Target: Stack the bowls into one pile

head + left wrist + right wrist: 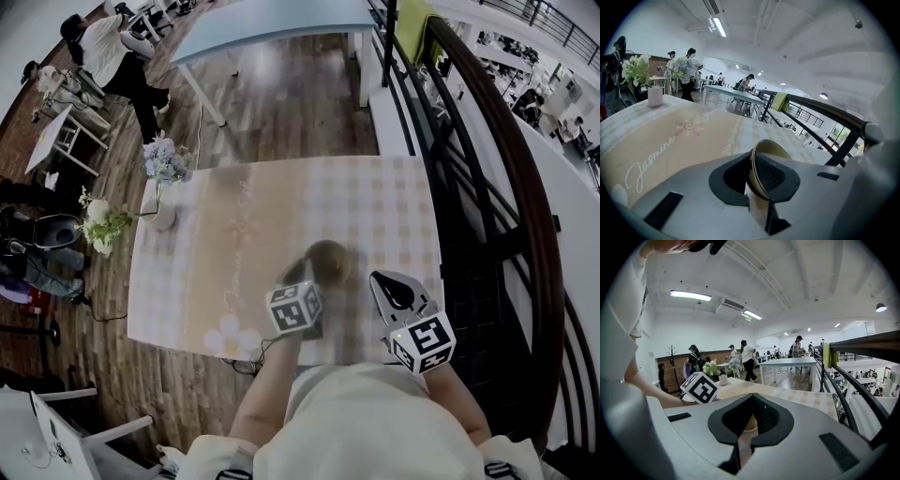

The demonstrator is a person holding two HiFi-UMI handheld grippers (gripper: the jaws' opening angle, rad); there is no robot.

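Observation:
A brown bowl [330, 260] with a cream inside sits low over the checked tablecloth [281, 206], near the table's front edge. My left gripper [311, 278] reaches it from the near side. In the left gripper view the bowl [771, 152] stands tilted, and the left gripper [757, 177] is shut on its near rim. My right gripper [391, 281] hovers to the right of the bowl, apart from it. In the right gripper view the right gripper [744, 423] has its jaws together with nothing held, and a bit of the bowl [750, 424] shows beyond them.
A white vase with pale flowers [161, 214] stands at the table's left edge, with a second bunch [101, 225] beside it. A dark railing [497, 206] runs along the right side. A blue table [272, 28] and a seated person [108, 52] are farther off.

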